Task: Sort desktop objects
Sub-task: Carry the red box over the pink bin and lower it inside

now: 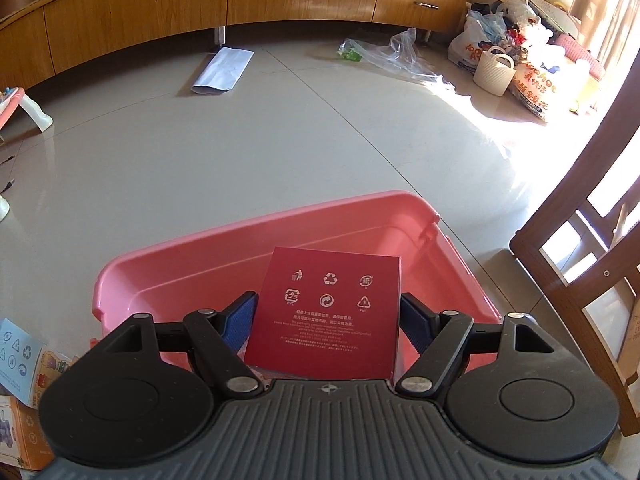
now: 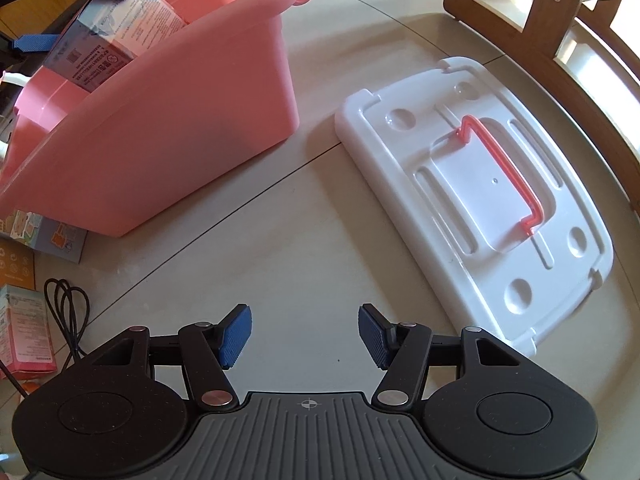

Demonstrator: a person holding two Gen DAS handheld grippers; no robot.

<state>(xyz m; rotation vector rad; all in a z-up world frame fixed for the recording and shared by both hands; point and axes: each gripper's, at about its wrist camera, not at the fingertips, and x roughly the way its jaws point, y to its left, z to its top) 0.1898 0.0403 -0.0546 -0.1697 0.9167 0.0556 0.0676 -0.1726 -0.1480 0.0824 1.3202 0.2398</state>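
A dark red box (image 1: 326, 312) with white recycling symbols is upright between the blue pads of my left gripper (image 1: 328, 308), which is shut on its two sides. The box hangs over the open pink plastic bin (image 1: 260, 220), its lower part hidden behind the gripper body. In the right wrist view the pink bin (image 2: 180, 120) stands at the upper left, with a pale printed box (image 2: 120, 20) leaning inside under a black gripper finger. My right gripper (image 2: 304, 326) is open above bare tabletop, nothing between its pads.
The bin's white lid (image 2: 480, 184) with a pink handle lies flat to the right of my right gripper. Small cartons (image 2: 24, 328) and a black cable (image 2: 68, 320) lie at the left. More cartons (image 1: 20, 352) sit left of the bin. A wooden chair (image 1: 580, 260) stands at the table's right edge.
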